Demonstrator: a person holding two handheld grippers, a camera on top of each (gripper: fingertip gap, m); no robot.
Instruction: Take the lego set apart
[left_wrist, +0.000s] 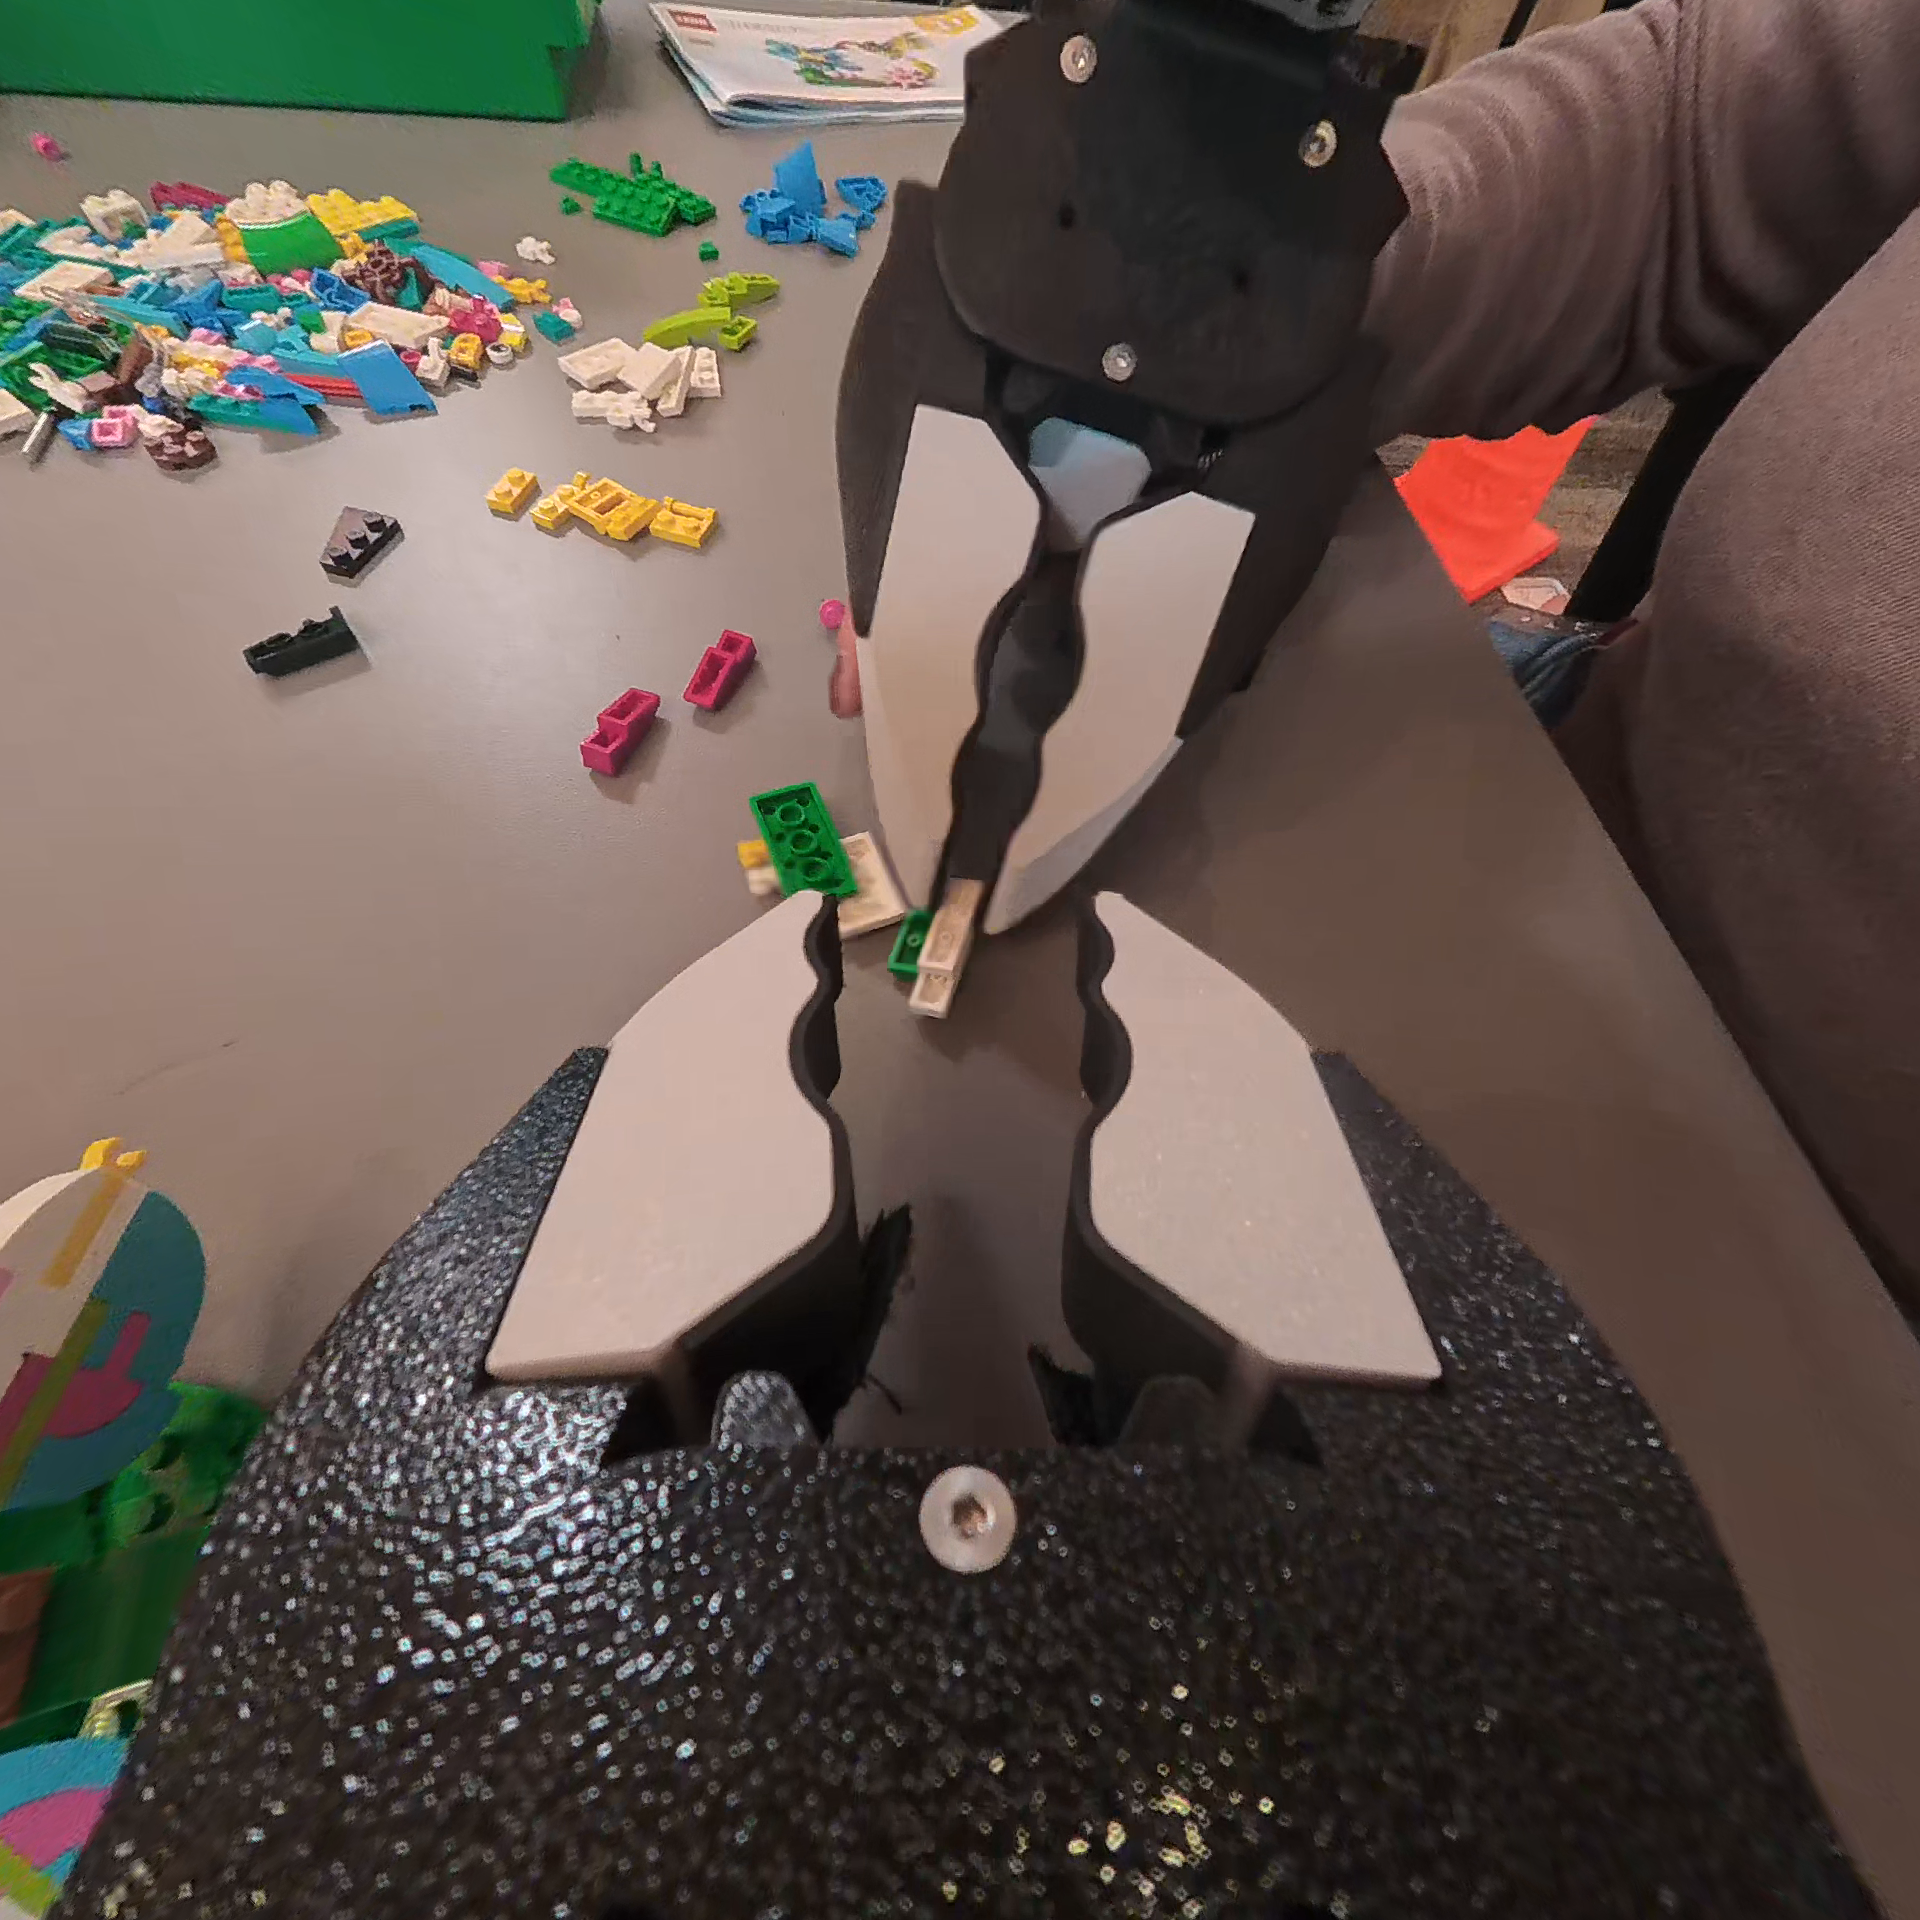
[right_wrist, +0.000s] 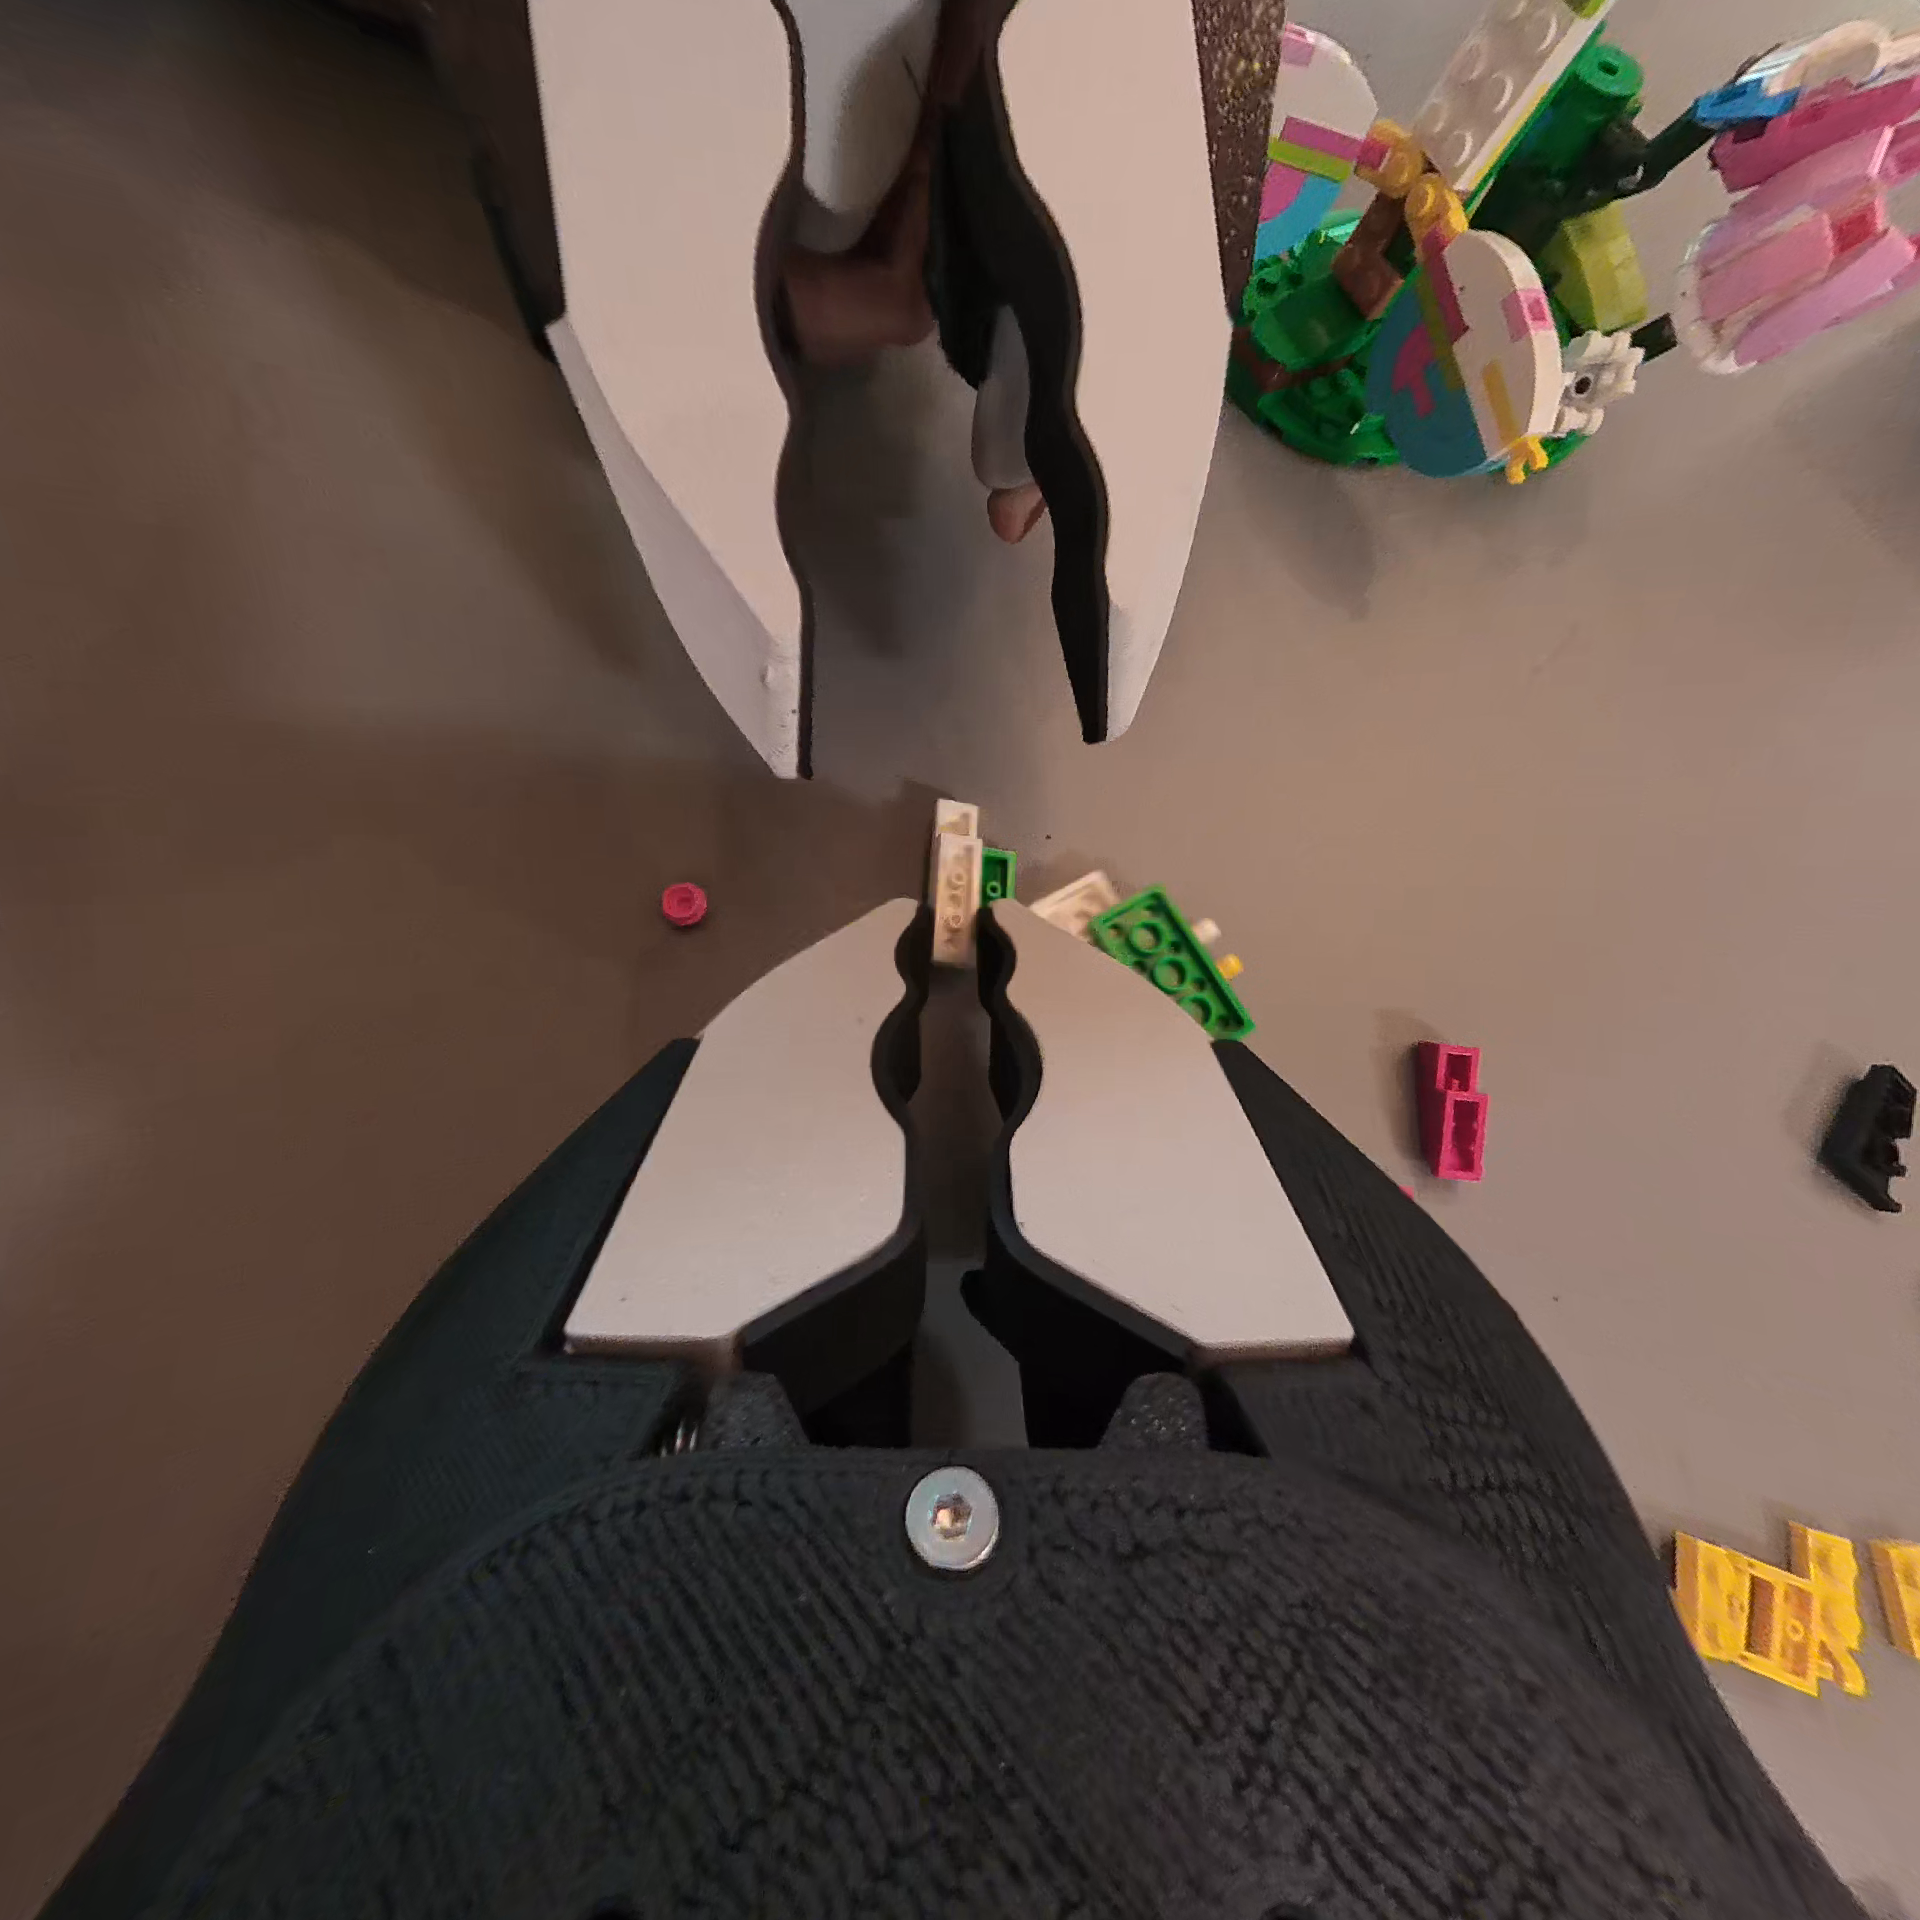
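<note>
Clamped in the right gripper (right_wrist: 956, 914), a small white-and-green brick cluster (right_wrist: 961, 883) hung just above the table (right_wrist: 312, 935), while the left gripper (left_wrist: 956, 920) faced it with its fingers spread and empty. Beyond lay loose magenta bricks (left_wrist: 717, 670), yellow pieces (left_wrist: 608, 507) and a big mixed pile (left_wrist: 208, 312). Much seemed dismantled, yet the flower model (right_wrist: 1455, 312) remained assembled.

Multicoloured built lego model (left_wrist: 94, 1382) cut off at left frame edge; yellow flat bricks (right_wrist: 1787, 1610) cropped at right edge.
</note>
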